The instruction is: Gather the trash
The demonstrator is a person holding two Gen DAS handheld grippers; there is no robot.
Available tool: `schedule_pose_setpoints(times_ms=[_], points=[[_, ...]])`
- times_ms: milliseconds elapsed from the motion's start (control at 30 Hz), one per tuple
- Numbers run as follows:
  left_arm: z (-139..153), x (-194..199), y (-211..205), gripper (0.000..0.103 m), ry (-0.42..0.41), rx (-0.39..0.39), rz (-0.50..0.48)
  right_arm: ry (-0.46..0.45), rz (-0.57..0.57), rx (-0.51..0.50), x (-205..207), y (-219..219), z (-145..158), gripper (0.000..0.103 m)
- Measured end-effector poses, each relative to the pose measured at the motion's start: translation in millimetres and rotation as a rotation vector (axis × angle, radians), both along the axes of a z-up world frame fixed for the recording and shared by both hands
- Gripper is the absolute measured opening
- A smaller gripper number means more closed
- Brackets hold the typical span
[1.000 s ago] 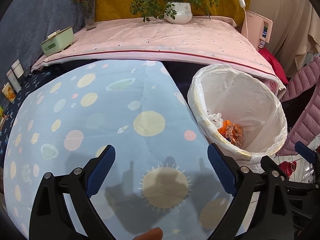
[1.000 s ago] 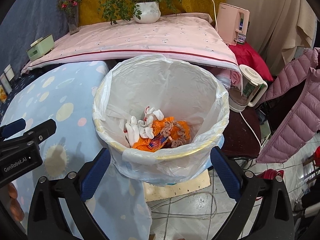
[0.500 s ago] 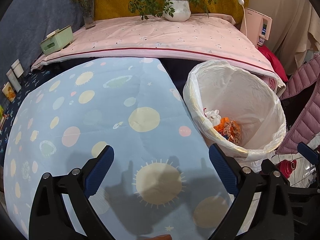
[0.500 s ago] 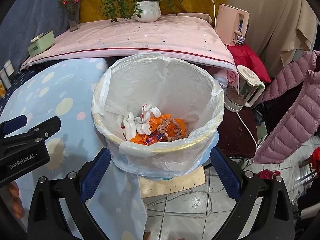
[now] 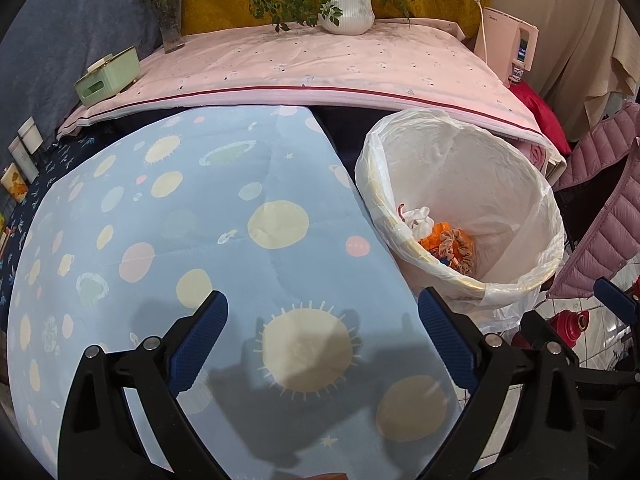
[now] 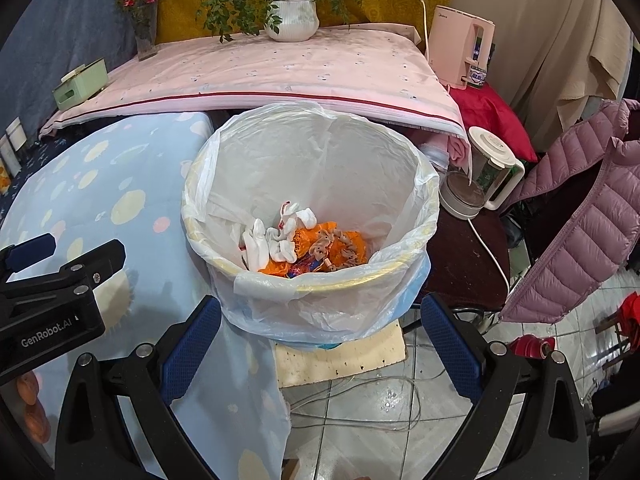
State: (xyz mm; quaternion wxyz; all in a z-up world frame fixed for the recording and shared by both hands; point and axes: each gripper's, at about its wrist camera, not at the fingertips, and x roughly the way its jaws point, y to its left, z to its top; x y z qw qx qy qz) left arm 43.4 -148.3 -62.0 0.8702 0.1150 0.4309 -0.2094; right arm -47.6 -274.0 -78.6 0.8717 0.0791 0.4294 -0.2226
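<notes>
Orange wrappers and crumpled white tissue lie at the bottom of a waste bin lined with a translucent plastic bag — the bin standing on the tiled floor, just beside a counter draped in a pale blue planet-print cloth. Over the bin's near rim hangs the right gripper, jaws spread wide and holding nothing. To its left, above the blue cloth, the left gripper is likewise spread and empty. Behind both, a pink-covered counter carries a white potted plant, a flower vase and a green tissue box — a glass kettle sits to the bin's right.
</notes>
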Motion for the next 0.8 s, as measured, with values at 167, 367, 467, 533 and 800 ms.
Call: schedule_pose_setpoints(times_ms=[167,367,467,533,800], points=[[0.8,-2.7,-1.8,0.092,-0.004,0.004,-0.004,-0.001,-0.001,-0.005,-1.4,0.6,1.1,0.096],[3.2,-4.1,-2.3,0.092,-0.008,0.002,0.001,-0.003,0.002,-0.007,-1.7,0.9,3.5,0.096],[3.8,-4.0,-1.9,0.092,-0.006,0.001,0.002,-0.003,0.001,-0.008,-1.5,1.4,4.3,0.096],[4.2,-4.0,-1.1,0.091,-0.006,0.0,0.008,-0.002,0.0,-0.009,-1.6,1.5,4.4,0.096],[4.8,-5.5,2.0,0.091,-0.009,-0.006,0.023,-0.001,0.001,-0.011,-1.2,2.2,5.1,0.096]])
